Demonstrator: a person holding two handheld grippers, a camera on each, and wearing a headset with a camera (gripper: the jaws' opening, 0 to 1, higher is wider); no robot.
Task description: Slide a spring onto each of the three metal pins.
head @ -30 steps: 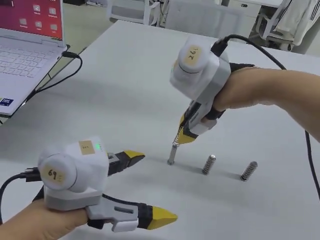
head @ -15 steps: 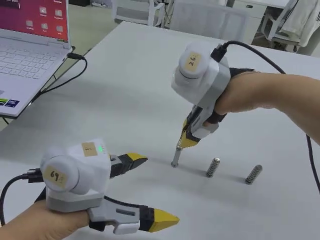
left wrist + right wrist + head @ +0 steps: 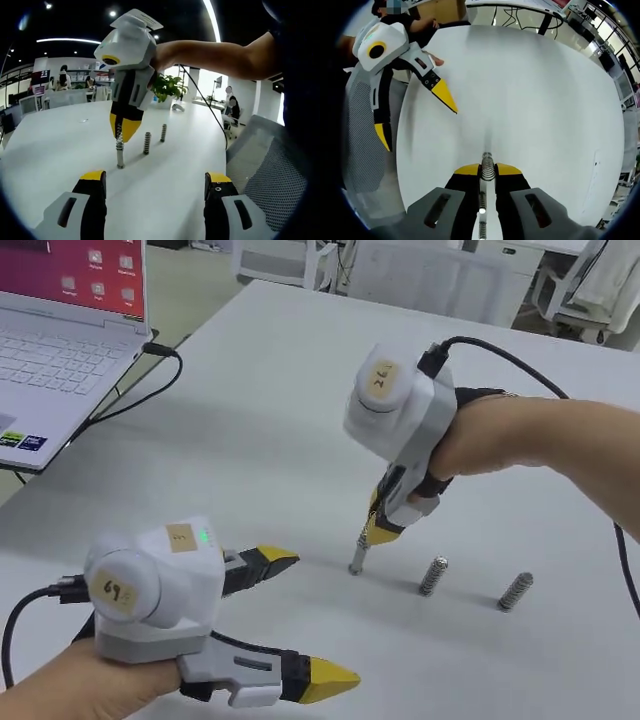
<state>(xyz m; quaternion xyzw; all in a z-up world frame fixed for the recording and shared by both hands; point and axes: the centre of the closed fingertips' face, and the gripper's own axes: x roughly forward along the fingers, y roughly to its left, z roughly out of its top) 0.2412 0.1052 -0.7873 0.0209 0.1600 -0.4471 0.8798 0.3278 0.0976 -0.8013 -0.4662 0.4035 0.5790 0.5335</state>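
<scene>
A spring [image 3: 488, 169] is gripped between the closed jaws of the right gripper [image 3: 375, 533], which is held nose-down over the leftmost pin [image 3: 357, 560] on the tabletop [image 3: 250, 440]. Compared with a second earlier, the yellow jaw tips are seen closer to the base of that pin, and less bare shaft is left showing beneath them. The whole head view is shifted as well, so part of the apparent change is owed to the camera. The spring is therefore judged to be partly threaded onto the pin but not yet seated, since coils are seen between the jaws in the right gripper view. The middle pin [image 3: 433, 576] and the right-hand pin [image 3: 515, 591] are already sleeved with springs and are left untouched beside the work. The left gripper [image 3: 315, 618] is held low and near the person, its jaws wide open and empty, well apart from the pins; its place is unchanged. Once this last spring is released and dropped to the base, the task would be considered complete.
</scene>
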